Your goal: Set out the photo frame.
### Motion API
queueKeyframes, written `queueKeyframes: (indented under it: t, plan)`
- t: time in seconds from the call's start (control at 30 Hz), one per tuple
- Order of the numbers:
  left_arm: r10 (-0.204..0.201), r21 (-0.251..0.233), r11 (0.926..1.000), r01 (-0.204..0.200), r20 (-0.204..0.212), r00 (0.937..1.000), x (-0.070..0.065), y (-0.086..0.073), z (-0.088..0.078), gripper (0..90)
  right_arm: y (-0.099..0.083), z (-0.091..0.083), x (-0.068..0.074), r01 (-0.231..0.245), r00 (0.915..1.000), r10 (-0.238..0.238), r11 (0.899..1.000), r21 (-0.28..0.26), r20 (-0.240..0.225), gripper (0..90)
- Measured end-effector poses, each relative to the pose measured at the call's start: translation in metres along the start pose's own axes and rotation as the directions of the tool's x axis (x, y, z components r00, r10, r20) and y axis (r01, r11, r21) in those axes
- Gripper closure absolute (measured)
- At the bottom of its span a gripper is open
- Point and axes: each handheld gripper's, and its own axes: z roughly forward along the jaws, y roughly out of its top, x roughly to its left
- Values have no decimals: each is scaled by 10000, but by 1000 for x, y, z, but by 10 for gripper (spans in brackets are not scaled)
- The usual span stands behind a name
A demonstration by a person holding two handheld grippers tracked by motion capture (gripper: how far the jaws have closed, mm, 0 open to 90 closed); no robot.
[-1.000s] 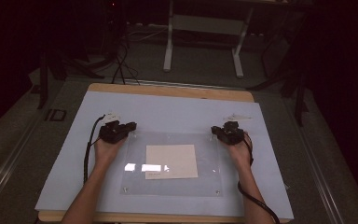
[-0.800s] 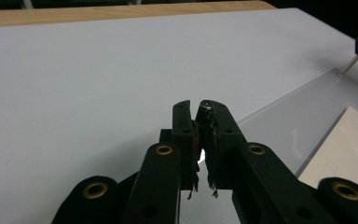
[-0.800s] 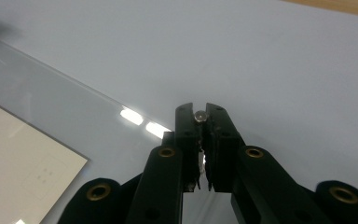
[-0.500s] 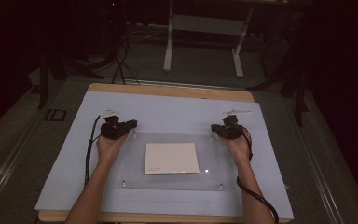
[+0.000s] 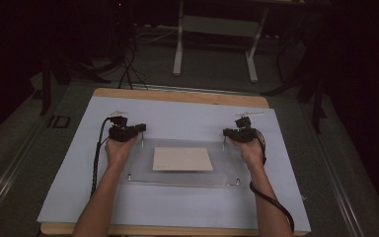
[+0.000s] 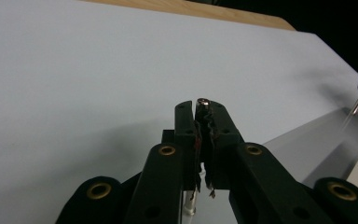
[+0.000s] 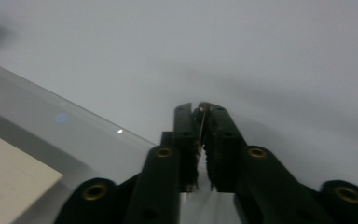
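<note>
Both far-corner pins of the clear plate [image 5: 177,175] pinched upright: left gripper [image 6: 203,105] clamped tight, right gripper [image 7: 201,110] just loosening on its pin.

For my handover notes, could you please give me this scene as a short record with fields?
Surface: pale blue sheet on wooden table
Work piece: clear acrylic plate over a beige paper square
Left tongs: shut on a thin metal pin
Right tongs: around a thin metal pin, jaws just eased open

Right claw [image 7: 204,112] slightly wider, seemingly.
</note>
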Motion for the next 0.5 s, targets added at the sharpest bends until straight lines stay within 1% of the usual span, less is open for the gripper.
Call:
queueKeyframes:
  t: [0.1,0.17,0.2,0.27,0.33,0.4,0.5]
  plan:
    - [-108,-8,9999,108,24,9999,1,0,1,855,1,-7,1,211,9998,-211,9998,-28,38,709]
    - [-49,77,10000,49,4,10000,1,2,2,856,2,-15,3,332,9994,-332,9994,-58,63,670]
    - [-61,117,9999,61,-14,10000,1,2,2,857,2,-19,4,497,9987,-496,9987,-95,130,655]
    - [-71,174,9998,72,-69,10000,1,3,3,858,2,-26,7,647,9978,-645,9977,-205,119,643]
    - [-138,181,9997,137,2,9999,2,4,3,859,2,-33,11,794,9968,-794,9966,-224,8,646]
    - [-164,202,9997,164,27,9999,3,4,4,859,1,-38,15,957,9950,-962,9952,-198,-276,690]
    - [-247,229,9994,245,76,9997,4,5,5,860,-1,-46,23,1248,9890,-1259,9920,-193,-773,829]
